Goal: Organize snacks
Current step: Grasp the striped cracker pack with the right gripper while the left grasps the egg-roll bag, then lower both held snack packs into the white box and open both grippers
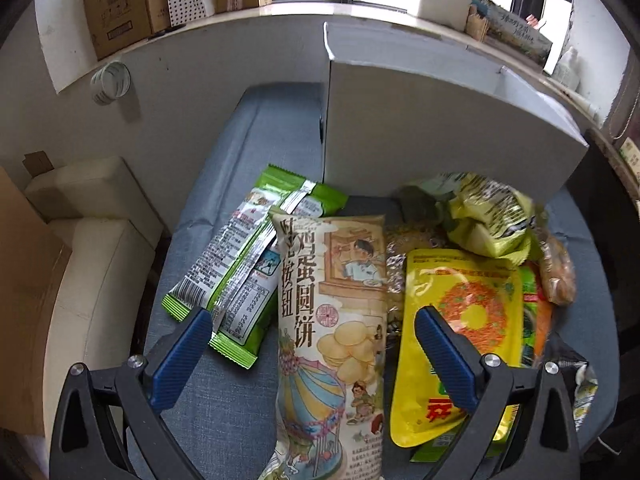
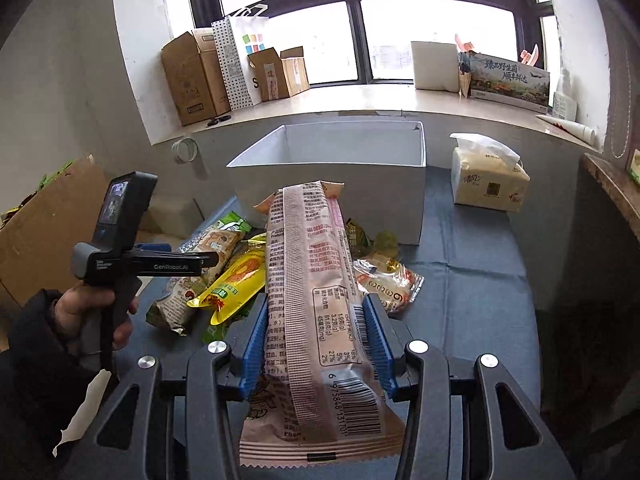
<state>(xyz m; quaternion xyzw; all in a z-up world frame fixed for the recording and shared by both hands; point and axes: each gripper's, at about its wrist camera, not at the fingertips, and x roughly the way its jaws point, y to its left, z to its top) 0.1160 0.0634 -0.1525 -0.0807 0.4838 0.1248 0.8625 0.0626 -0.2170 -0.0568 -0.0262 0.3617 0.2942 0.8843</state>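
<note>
Between the right gripper (image 2: 316,344) pads sits a long pinkish snack pack (image 2: 312,300), clamped mid-length and held above the pile, pointing at the white box (image 2: 332,184). Looks light and crinkly, probably brittle inside, so a gentle squeeze. Left gripper (image 1: 312,344) hangs wide open over the biscuit bag (image 1: 332,320). Box mouth is clear; tissue pack (image 2: 488,184) sits beside it.
</note>
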